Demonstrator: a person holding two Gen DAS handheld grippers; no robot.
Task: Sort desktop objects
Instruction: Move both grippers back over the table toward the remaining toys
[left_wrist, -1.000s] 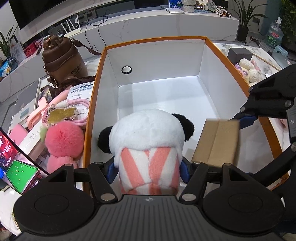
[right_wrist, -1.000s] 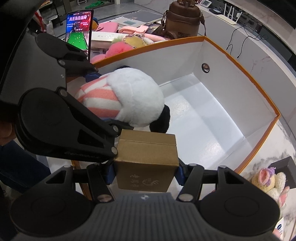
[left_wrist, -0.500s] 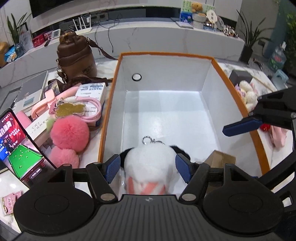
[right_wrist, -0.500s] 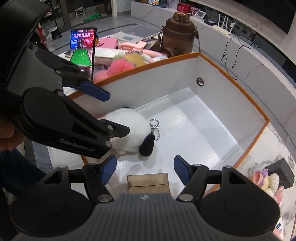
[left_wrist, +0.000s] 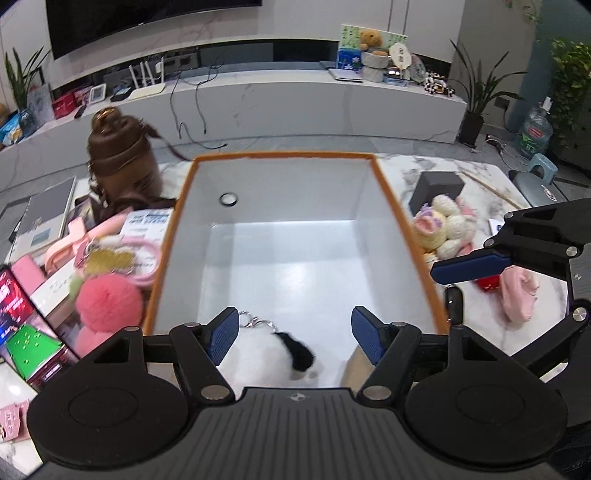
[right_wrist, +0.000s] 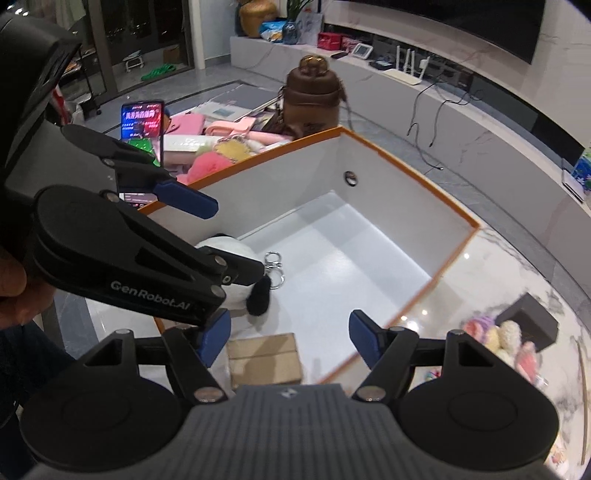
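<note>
A large white box with an orange rim (left_wrist: 391, 206) stands on the marble table. A white panda plush (left_wrist: 266, 354) with a keyring lies on its floor at the near end, and a small brown cardboard box (right_wrist: 264, 356) lies beside it. My left gripper (left_wrist: 295, 330) hangs open above the panda, touching nothing. My right gripper (right_wrist: 290, 332) is above the cardboard box; its jaws are opening and nothing is pressed between them. Its blue pad (left_wrist: 469, 264) shows over the box's right rim in the left wrist view. The left gripper (right_wrist: 214, 232) partly hides the panda (right_wrist: 221, 247) in the right wrist view.
Left of the box lie a brown bag (left_wrist: 122, 162), a pink pompom (left_wrist: 109, 299), pink items, papers and a lit phone (left_wrist: 22, 325). To the right sit pastel plush toys (left_wrist: 447, 225), a dark grey box (left_wrist: 437, 186) and a pink cloth item (left_wrist: 517, 291).
Both grippers opened and let go: the panda and the cardboard box dropped onto the box floor. Both grippers then rose and drew back from them.
</note>
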